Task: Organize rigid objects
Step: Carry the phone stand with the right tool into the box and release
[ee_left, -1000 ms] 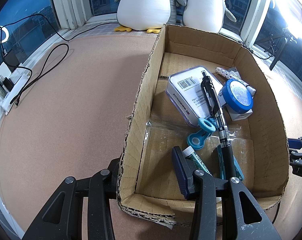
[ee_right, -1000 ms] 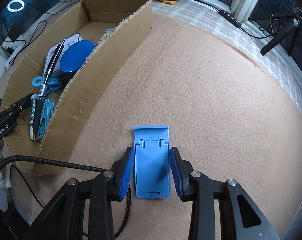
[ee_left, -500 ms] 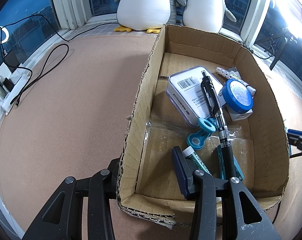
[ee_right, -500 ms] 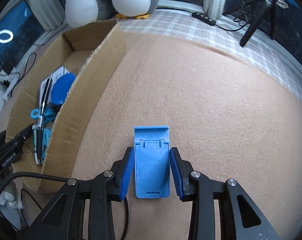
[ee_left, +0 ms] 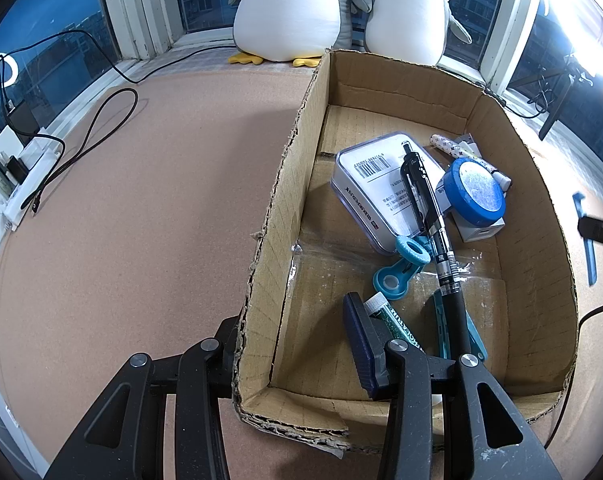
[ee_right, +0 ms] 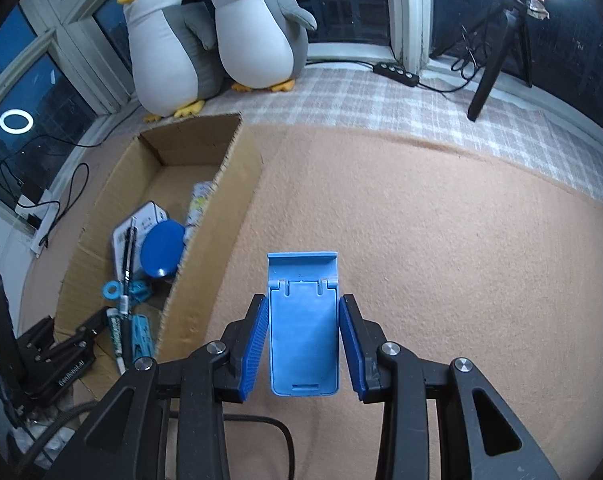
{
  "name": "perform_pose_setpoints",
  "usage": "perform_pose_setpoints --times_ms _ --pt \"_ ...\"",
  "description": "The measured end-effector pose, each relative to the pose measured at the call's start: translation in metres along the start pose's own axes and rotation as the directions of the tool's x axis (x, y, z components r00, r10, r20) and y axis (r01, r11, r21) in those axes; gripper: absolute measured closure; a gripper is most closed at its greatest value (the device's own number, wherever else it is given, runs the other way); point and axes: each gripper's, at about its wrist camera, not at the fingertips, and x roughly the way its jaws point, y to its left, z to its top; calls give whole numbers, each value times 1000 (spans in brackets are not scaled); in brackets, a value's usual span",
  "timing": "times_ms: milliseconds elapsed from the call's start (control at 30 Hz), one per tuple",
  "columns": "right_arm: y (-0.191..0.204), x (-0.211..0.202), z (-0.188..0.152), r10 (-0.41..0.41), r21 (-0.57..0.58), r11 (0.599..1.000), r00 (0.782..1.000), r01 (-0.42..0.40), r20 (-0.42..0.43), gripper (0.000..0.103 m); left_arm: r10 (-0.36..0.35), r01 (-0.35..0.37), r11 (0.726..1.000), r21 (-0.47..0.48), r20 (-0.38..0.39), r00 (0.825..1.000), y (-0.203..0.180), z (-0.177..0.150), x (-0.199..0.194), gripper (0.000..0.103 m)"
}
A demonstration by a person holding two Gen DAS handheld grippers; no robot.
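My right gripper (ee_right: 303,344) is shut on a light blue folding phone stand (ee_right: 303,324) and holds it above the tan carpet, to the right of the cardboard box (ee_right: 205,240). My left gripper (ee_left: 297,344) straddles the box's left wall (ee_left: 277,208), one finger outside, one finger (ee_left: 361,344) inside, shut on the wall. In the box lie a white case (ee_left: 381,188), a black pen (ee_left: 429,224), a blue tape roll (ee_left: 475,192), a teal ring tool (ee_left: 401,264) and a green tube (ee_left: 397,324). The right gripper's blue finger shows at the left wrist view's right edge (ee_left: 585,232).
Two plush penguins (ee_right: 221,36) stand beyond the box by the window. A power strip with cables (ee_left: 25,168) lies at the far left. Another power strip (ee_right: 397,74) and a tripod leg (ee_right: 489,76) are on the checked cloth at the back right.
My right gripper has lifted and tilted up with the phone stand, so the box and floor look further away. The left gripper has stayed on the box wall.
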Motion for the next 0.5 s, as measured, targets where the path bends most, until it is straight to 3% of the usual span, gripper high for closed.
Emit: perform_pose_setpoints --times_ms 500 --pt "51 -19 34 68 -91 994 994 -61 87 70 0 0 1000 8 4 1000 1 0 0 58"
